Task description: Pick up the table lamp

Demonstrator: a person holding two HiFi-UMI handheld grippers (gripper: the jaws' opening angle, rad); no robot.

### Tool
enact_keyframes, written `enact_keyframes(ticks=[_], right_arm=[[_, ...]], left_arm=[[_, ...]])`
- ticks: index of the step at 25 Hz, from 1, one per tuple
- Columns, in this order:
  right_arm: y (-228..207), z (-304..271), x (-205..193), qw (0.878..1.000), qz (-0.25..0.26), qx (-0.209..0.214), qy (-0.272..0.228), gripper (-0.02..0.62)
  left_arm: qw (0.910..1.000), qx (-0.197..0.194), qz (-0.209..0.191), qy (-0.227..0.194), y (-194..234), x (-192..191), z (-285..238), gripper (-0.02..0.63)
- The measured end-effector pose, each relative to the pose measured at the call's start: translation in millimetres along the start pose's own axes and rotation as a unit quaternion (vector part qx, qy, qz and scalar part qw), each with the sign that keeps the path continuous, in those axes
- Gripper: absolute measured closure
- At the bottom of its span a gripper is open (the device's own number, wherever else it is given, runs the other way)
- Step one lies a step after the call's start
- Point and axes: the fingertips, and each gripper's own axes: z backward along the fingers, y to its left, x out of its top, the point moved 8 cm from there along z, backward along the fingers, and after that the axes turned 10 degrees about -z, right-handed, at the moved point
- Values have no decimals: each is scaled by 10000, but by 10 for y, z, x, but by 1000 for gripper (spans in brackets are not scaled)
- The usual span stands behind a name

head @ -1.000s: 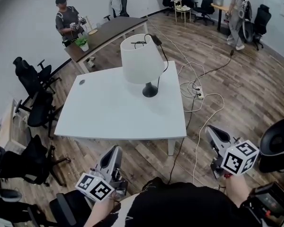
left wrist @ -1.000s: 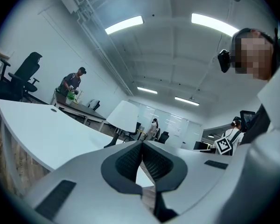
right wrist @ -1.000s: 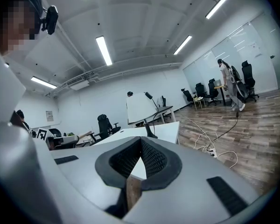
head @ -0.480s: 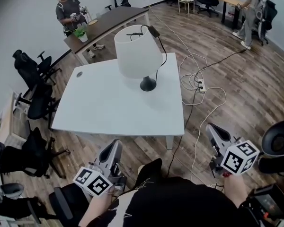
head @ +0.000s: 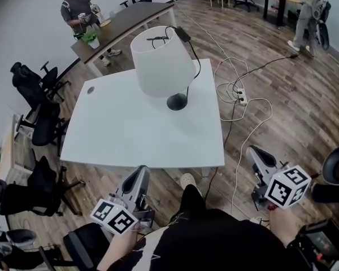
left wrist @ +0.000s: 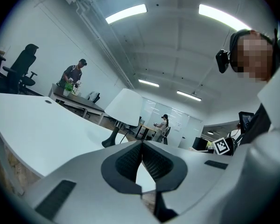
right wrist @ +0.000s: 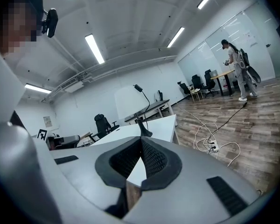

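Here, left gripper point(head: 142, 172) and right gripper point(head: 253, 152) both closed, empty; table lamp point(head: 161, 61) upright on white table point(head: 118, 134)

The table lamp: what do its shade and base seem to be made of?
The shade looks like matte white fabric or paper: its surface is even and soft, with no glare. The base looks like dark metal or plastic with a faint sheen; I cannot tell which.
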Motion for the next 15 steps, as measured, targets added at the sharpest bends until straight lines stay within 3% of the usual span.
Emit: enact_keyframes(ticks=[6, 11, 15], right_arm=[[-76, -330, 75, 9998, 5, -126, 127, 580], [-150, -629, 171, 9996, -69, -201, 194, 580], [-206, -855, 217, 9993, -67, -276, 252, 580]], left_arm=[[9998, -183, 29, 33, 284, -5, -411, 592], [9985, -404, -247, 260, 469, 40, -804, 592], [9978, -626, -122, 183, 657, 93, -1123, 592]])
